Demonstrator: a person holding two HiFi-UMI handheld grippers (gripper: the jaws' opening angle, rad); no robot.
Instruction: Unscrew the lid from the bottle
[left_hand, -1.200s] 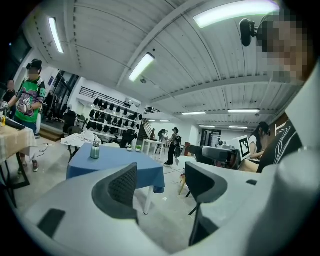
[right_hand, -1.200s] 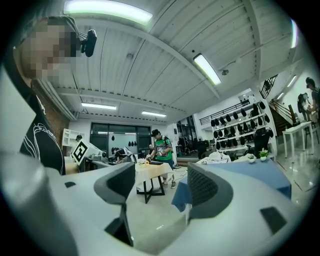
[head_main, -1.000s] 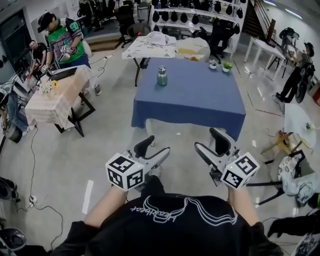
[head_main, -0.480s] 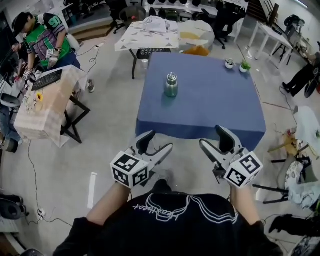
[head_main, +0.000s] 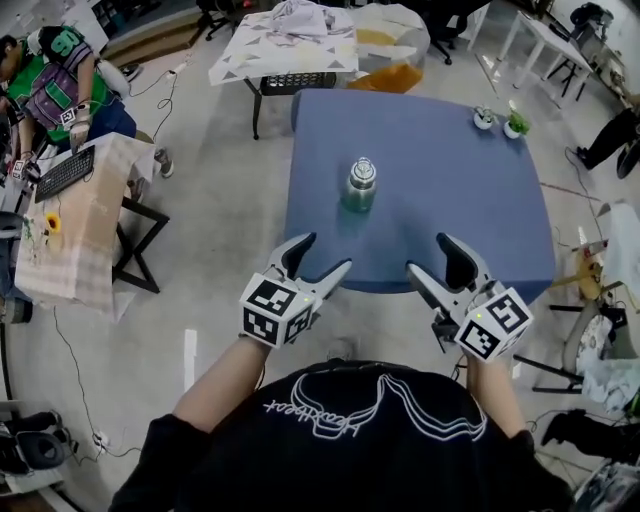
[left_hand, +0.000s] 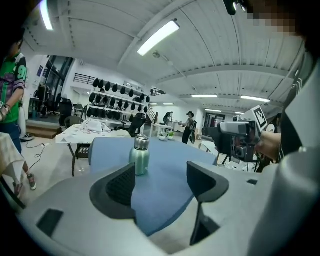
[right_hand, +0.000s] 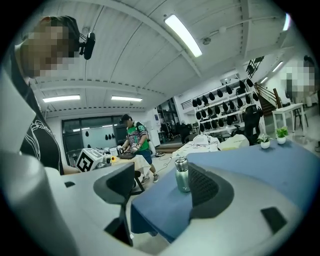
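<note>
Head view looks down on a blue table (head_main: 450, 200) with a green bottle (head_main: 361, 190) on it. The bottle stands up straight near the middle of the table, a bit toward the left side. Its silver lid (head_main: 362, 166) sits on top of the bottle.

The left gripper (head_main: 322, 254) and the right gripper (head_main: 428, 255) hang side by side over the near edge of the table. Both are well apart from the bottle and touch nothing. The bottle is out in front of them, about halfway between the 2.

Left gripper view shows its 2 dark jaws wide apart with nothing between them, only blue table in the gap. The bottle stands far off, just above the left jaw.

Right gripper view shows the same thing: jaws wide apart and empty. The bottle stands far off, next to the inner edge of the right jaw.

2 small plants (head_main: 498, 120) in white pots sit at the far right corner of the blue table. Past the blue table is a white table (head_main: 285, 55) with cloth on it. Off to the left, a person in a green top (head_main: 55, 85) is at another table with a keyboard (head_main: 62, 173) on it
</note>
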